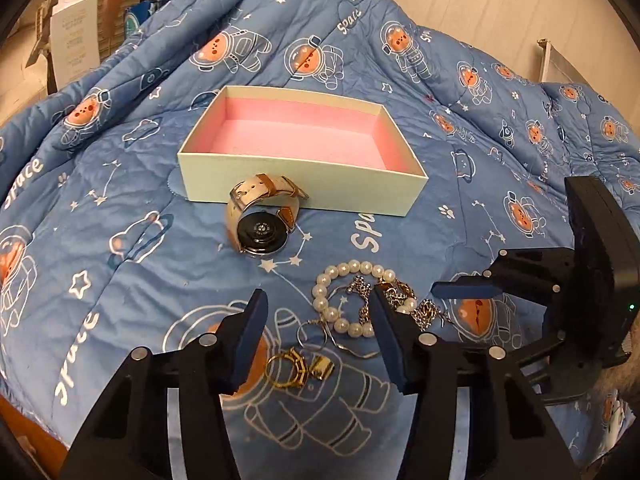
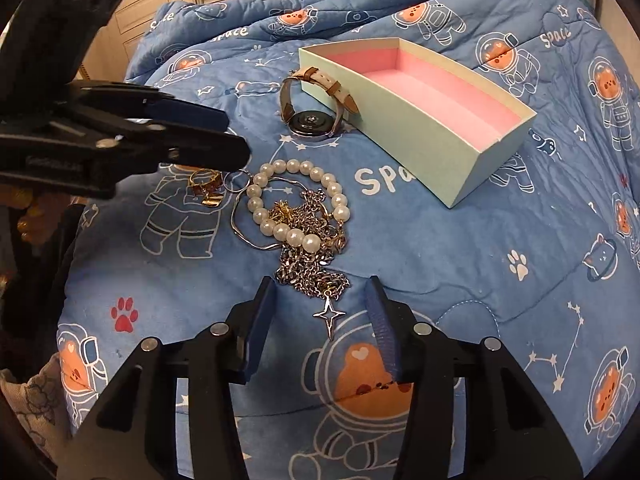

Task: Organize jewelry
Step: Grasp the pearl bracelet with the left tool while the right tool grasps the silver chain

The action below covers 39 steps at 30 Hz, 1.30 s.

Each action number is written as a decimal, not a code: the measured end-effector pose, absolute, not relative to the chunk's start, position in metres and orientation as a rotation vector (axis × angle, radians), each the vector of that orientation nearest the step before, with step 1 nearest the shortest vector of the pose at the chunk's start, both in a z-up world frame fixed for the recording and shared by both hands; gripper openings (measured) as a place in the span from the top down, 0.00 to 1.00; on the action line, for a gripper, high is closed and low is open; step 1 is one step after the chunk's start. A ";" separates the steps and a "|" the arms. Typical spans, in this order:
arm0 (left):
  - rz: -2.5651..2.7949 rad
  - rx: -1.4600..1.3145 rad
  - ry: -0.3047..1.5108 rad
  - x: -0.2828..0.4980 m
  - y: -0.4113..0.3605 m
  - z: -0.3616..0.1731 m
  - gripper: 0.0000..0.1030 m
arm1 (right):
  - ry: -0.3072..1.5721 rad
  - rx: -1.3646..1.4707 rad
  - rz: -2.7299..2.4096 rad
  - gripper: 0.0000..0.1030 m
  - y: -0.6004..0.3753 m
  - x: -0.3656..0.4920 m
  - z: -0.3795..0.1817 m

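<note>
A: Box (image 1: 304, 184) sitting on the blue quilt (image 1: 120, 184), pink lining bare, nothing organized yet. Watch (image 1: 260, 220) leaning against the box's near wall, face down.

B: Nearer than the box, one tangled heap: pearl bracelet (image 2: 296, 204), chain necklace (image 2: 312, 268) running under it, star pendant (image 2: 329, 312) trailing out on the side away from the box.

A: Gold ring (image 1: 290, 368) and a small gold piece beside it, lying just off the heap, again on the side away from the box.

B: Left hand-held gripper (image 1: 320, 340) half open, gripping nothing, pads apart. Ring lying between the pads, a touch short of the tips; far pad overlapping the bracelet's edge in the left wrist view, though hard to say whether touching or only in front.

A: Right hand-held gripper (image 2: 320, 320) also partly open, empty. Star pendant lying right between its tips, necklace stretching straight ahead toward the box along the fingers' own line.

B: So, right one better lined up on the necklace, left one nearer the ring. Probably a pinch on the pendant end next, then a lift toward the box.

A: Risk there: chain snagged in the pearls, likely dragging the whole heap along.
</note>
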<state>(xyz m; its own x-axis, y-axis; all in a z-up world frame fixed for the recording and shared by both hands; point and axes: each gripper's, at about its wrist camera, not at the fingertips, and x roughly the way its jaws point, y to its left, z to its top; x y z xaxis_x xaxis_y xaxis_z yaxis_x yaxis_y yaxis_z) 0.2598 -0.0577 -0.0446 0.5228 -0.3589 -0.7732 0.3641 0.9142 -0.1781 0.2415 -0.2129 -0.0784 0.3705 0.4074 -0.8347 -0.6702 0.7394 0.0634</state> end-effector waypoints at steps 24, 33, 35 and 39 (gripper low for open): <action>-0.502 0.069 1.004 0.292 -0.085 -0.066 0.91 | 0.983 -0.307 0.796 0.86 -0.211 0.247 -0.078; -0.519 -0.049 0.941 0.272 -0.069 -0.041 0.91 | 0.978 -0.244 0.748 0.88 -0.221 0.230 -0.065; -0.524 -0.055 0.927 0.267 -0.067 -0.034 0.91 | 0.975 -0.217 0.736 0.88 -0.225 0.226 -0.058; -0.536 -0.053 0.904 0.257 -0.064 -0.020 0.91 | 0.968 -0.124 0.727 0.89 -0.236 0.222 -0.041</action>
<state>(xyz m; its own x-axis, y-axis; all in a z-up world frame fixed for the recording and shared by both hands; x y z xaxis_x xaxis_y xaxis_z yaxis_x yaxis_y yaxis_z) 0.2565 -0.0641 -0.0199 0.4970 -0.4648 -0.7328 0.4208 0.8676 -0.2649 0.2218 -0.2361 -0.0409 0.3536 0.5074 -0.7858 -0.6135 0.7600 0.2147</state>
